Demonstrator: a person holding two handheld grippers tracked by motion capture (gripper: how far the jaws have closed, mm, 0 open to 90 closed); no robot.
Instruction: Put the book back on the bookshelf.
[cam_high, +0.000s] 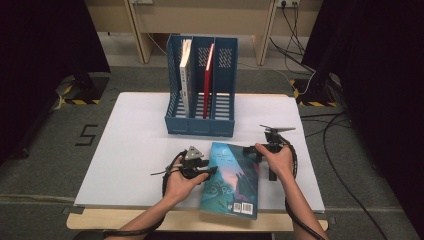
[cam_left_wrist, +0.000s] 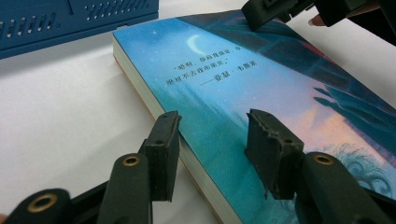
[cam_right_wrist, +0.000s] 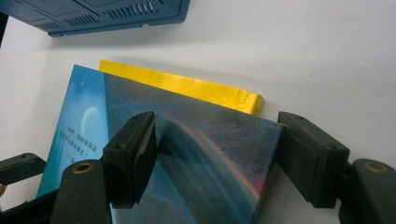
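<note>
Blue night-sky book (cam_high: 231, 178) lies flat between left gripper (cam_left_wrist: 212, 140) and right gripper (cam_right_wrist: 217, 154), both unclenched

The white desk (cam_high: 135, 150) carries a blue three-slot file rack (cam_high: 201, 125) at its far side, well beyond both tongs. A blue-covered book (cam_high: 232, 182) lies flat between the left tongs (cam_high: 212, 170) and right tongs (cam_high: 248, 150), its near end past the desk's front edge. Under it, by the right tongs, lies a yellow book (cam_right_wrist: 187, 86).
</note>
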